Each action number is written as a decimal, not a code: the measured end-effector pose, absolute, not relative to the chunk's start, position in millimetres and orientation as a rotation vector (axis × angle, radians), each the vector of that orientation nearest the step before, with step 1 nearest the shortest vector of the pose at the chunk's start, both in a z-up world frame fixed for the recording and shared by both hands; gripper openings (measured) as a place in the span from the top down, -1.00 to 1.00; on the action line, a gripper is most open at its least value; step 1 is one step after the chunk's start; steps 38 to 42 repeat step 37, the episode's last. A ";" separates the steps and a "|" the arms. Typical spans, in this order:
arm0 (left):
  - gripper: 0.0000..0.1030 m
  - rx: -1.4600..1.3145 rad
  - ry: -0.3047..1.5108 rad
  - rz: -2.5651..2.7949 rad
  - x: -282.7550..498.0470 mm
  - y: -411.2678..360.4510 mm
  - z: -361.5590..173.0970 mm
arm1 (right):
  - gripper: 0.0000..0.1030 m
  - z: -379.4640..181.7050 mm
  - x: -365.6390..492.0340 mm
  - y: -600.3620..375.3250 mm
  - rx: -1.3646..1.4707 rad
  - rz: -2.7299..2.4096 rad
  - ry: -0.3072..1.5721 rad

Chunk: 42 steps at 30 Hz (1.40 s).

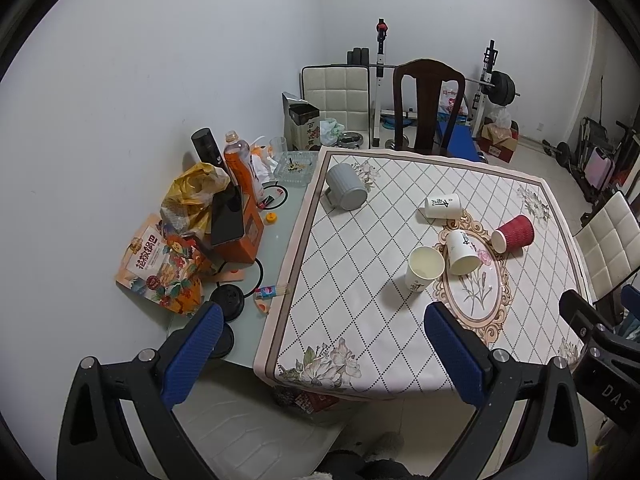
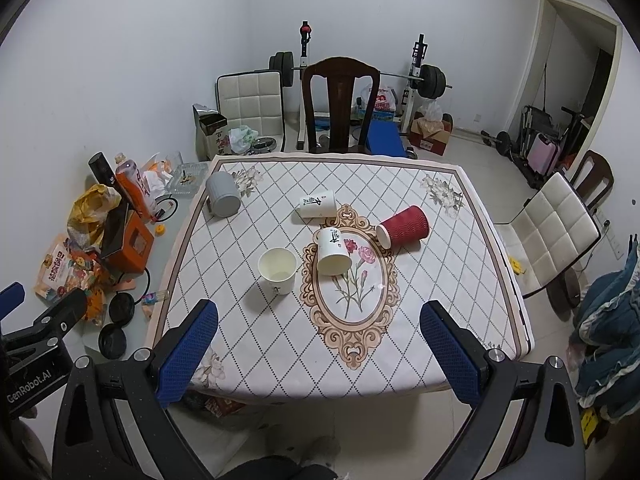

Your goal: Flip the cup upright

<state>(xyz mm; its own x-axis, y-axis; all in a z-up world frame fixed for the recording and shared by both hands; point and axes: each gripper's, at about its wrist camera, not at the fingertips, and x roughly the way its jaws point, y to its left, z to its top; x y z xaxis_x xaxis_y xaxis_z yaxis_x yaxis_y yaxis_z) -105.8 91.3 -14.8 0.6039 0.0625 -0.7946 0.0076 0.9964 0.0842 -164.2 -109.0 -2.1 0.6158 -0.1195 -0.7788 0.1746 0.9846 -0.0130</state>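
Observation:
Several cups sit on the patterned tablecloth (image 2: 460,280). One white paper cup (image 1: 424,269) (image 2: 277,270) stands upright. Another white paper cup (image 1: 462,252) (image 2: 332,251) lies tipped on the flower medallion. A third white cup (image 1: 442,205) (image 2: 318,203) lies on its side farther back. A red ribbed cup (image 1: 514,232) (image 2: 404,226) lies on its side to the right. A grey mug (image 1: 346,186) (image 2: 223,194) lies on its side at the far left. My left gripper (image 1: 324,356) and right gripper (image 2: 320,354) are open and empty, held back above the table's near edge.
Snack bags, an orange box (image 2: 134,250), bottles and a glass ashtray (image 2: 184,182) crowd the table's bare left strip. A dark wooden chair (image 2: 340,104) stands behind the table. A white padded chair (image 2: 548,232) stands at the right. Weight equipment lines the back wall.

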 end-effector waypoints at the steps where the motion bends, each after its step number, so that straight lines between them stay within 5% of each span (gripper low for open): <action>1: -1.00 0.084 0.922 0.032 -106.0 91.2 -14.9 | -0.98 -2.8 -164.7 -108.2 0.067 -0.169 0.892; 42: -1.00 0.086 0.924 0.016 -118.5 95.3 -18.2 | -0.98 -15.6 -180.7 -101.4 0.085 -0.163 0.915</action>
